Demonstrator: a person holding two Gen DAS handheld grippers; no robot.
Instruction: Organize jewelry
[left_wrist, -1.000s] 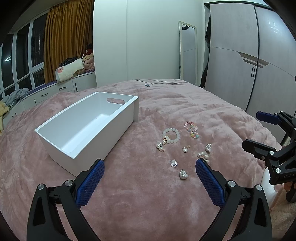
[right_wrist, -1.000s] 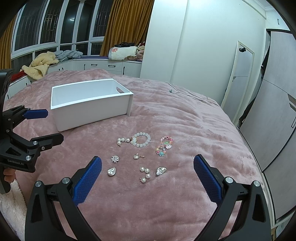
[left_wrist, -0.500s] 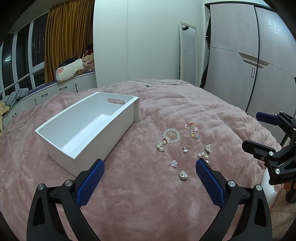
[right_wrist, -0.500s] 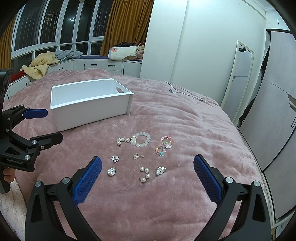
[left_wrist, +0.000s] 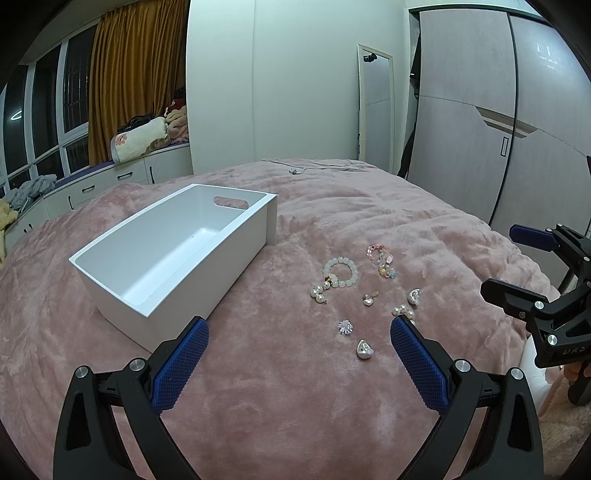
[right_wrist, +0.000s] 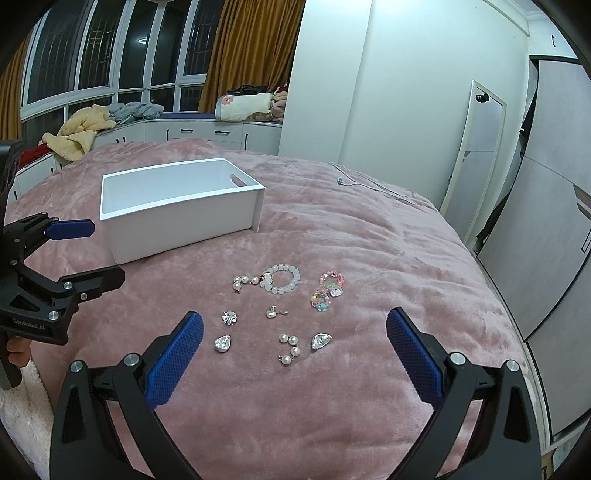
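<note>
**Here, two open grippers wait over jewelry on a pink bed**

Loosely scattered on a pink plush blanket (right_wrist: 369, 236) lies a small group of jewelry, none of it yet in the white box (right_wrist: 177, 210). The box sits just beyond and to the left of the pieces, open side up and with nothing inside, likely set close so each piece has a short trip.

The pieces lie apart from one another, which should make them easier to pick singly. There is a white bead bracelet (right_wrist: 282, 282), a colorful bead bracelet (right_wrist: 327, 291), a pearl earring (right_wrist: 242, 283) beside the white bracelet, another pearl cluster (right_wrist: 290, 349), a small sparkly flower piece (right_wrist: 229, 317), a small drop charm (right_wrist: 274, 312), and two silver heart-shaped pieces (right_wrist: 222, 343) and (right_wrist: 320, 340).

The right gripper (right_wrist: 294, 341) hangs above the nearest pieces, jaws spread wide and holding nothing. The left gripper (left_wrist: 299, 350) is likewise spread and unloaded, aimed between the box and the jewelry. Both seem poised for a first pick.
</note>
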